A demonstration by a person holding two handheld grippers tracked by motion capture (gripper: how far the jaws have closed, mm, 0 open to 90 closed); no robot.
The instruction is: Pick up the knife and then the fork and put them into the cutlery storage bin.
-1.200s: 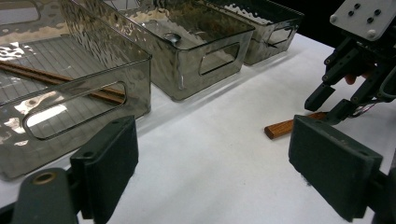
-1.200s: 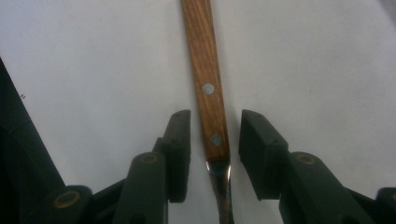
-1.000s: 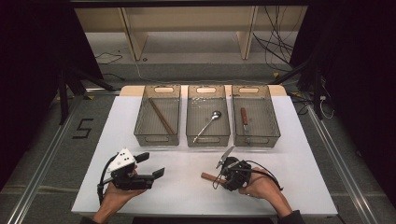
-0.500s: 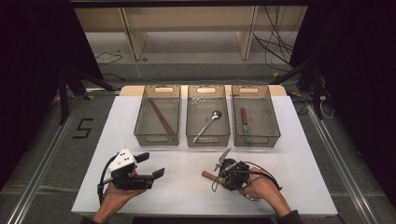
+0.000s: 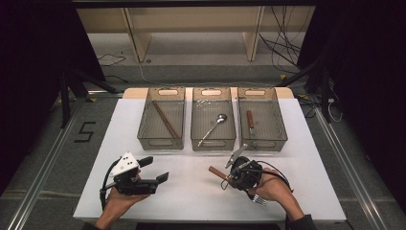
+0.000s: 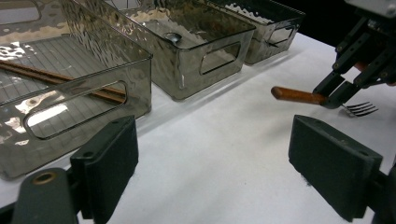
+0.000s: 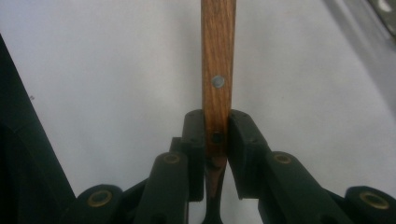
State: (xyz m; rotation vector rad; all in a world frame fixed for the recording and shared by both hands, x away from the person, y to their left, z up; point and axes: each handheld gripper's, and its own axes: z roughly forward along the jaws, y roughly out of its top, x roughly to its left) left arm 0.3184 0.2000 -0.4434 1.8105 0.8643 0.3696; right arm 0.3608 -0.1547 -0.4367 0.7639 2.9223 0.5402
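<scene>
Closing over the last second, right tool (image 7: 216, 135) pinched the wooden handle of the fork (image 6: 299, 96), pads pressed against both sides, tines (image 5: 259, 200) poking out near the hand. Fork low over the white bench (image 5: 191, 191), in front of the three clear bins (image 5: 212, 142), handle aimed left. Grip judged secure enough for lifting toward a bin. Left tool (image 6: 233, 154) spread and empty, resting apart at the left.
</scene>
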